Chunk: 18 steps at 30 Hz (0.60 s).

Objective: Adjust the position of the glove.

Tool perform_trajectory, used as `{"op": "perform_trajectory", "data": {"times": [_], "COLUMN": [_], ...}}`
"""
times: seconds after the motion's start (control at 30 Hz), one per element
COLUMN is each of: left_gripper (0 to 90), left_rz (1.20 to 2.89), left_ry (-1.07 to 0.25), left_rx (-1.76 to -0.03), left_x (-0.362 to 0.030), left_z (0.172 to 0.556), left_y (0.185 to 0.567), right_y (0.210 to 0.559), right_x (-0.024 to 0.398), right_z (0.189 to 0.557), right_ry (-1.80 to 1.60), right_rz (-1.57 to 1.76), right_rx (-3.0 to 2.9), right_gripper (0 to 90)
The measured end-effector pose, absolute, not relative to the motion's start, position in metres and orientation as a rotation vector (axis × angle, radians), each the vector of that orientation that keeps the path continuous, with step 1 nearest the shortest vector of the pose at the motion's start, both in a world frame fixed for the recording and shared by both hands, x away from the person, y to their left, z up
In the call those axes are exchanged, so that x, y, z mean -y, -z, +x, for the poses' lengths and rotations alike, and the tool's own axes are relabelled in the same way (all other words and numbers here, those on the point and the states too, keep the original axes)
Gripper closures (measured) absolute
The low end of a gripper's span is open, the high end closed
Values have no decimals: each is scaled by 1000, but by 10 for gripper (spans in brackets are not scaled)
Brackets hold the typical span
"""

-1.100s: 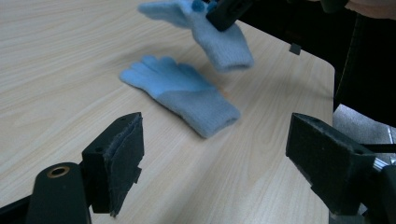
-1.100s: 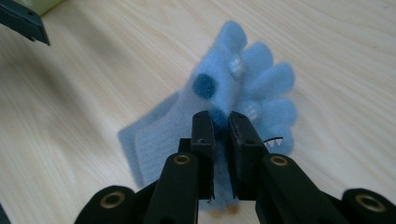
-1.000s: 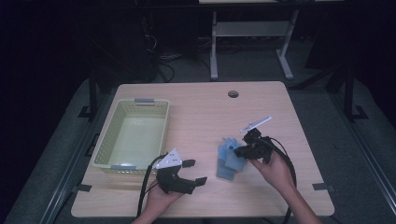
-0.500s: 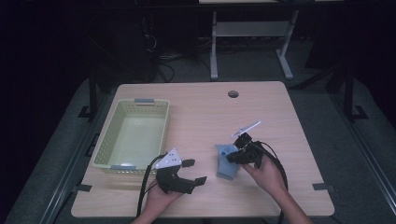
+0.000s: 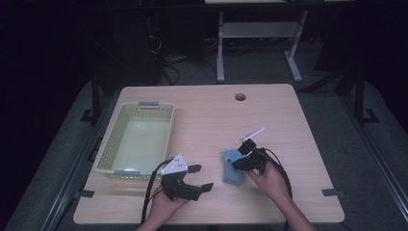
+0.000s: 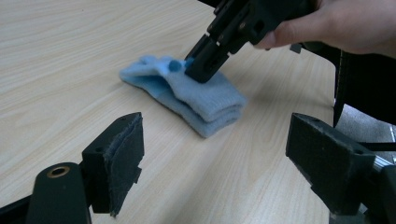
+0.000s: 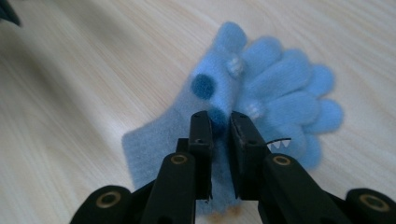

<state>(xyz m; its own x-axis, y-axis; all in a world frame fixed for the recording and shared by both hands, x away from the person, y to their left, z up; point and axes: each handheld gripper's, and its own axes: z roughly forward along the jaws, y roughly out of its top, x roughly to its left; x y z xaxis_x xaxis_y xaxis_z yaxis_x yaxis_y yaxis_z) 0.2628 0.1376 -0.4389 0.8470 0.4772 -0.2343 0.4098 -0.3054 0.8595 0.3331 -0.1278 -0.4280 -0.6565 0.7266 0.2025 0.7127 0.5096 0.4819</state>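
Gloves (image 5: pixel 233 168) lie on pale wooden table (image 5: pixel 207 115), dim room.

Right gripper (image 7: pixel 219 123) hides glove (image 7: pixel 261 93) middle; glove tips blurred.

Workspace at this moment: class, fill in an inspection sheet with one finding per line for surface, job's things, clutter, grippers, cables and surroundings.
Surface: pale wooden table with a round hole near its far edge.
Job's things: light blue glove, folded, lying flat on the table.
Clutter: pale green basket, nothing seen inside.
Grippers: right gripper pinches a fold of the glove, jaws nearly together; left gripper open, holding nothing, aimed at the glove.
Cables: a black cable trails from the left gripper, another from the right.
Surroundings: dark room, grey floor, a white desk frame beyond.
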Motion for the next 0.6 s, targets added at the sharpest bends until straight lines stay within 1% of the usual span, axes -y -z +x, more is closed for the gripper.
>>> {"op": "perform_trajectory", "data": {"times": [0.07,0.13,0.17,0.2,0.27,0.3,0.37,0.47,0.53,0.6], "left_gripper": [190,190,190,190,191,191,192,192,192,192], "left_rz": [1933,1936,1936,1937,1937,1936,1932,1930,1935,1933], "left_ry": [-76,-76,-76,-77,-77,-78,-82,-79,-80,-77], "left_rx": [-659,-659,-660,-660,-662,-663,-671,-680,-682,-685], "left_x": [-138,-138,-137,-138,-138,-138,-138,-137,-137,-136], "left_z": [263,263,263,263,263,263,263,264,263,263], "left_y": [439,439,439,439,440,440,440,441,442,442], "right_y": [430,431,432,432,431,429,425,421,423,430], "right_x": [126,124,123,123,123,123,123,124,123,120], "right_z": [332,332,331,331,331,331,329,328,328,329], "right_ry": [-821,-810,-802,-802,-805,-815,-839,-878,-878,-866], "right_rz": [1282,1274,1281,1281,1292,1289,1288,1267,1259,1261], "right_rx": [-2706,-2698,-2686,-2686,-2669,-2657,-2644,-2633,-2645,-2663], "right_gripper": [785,752,675,675,616,609,614,709,741,746]}}
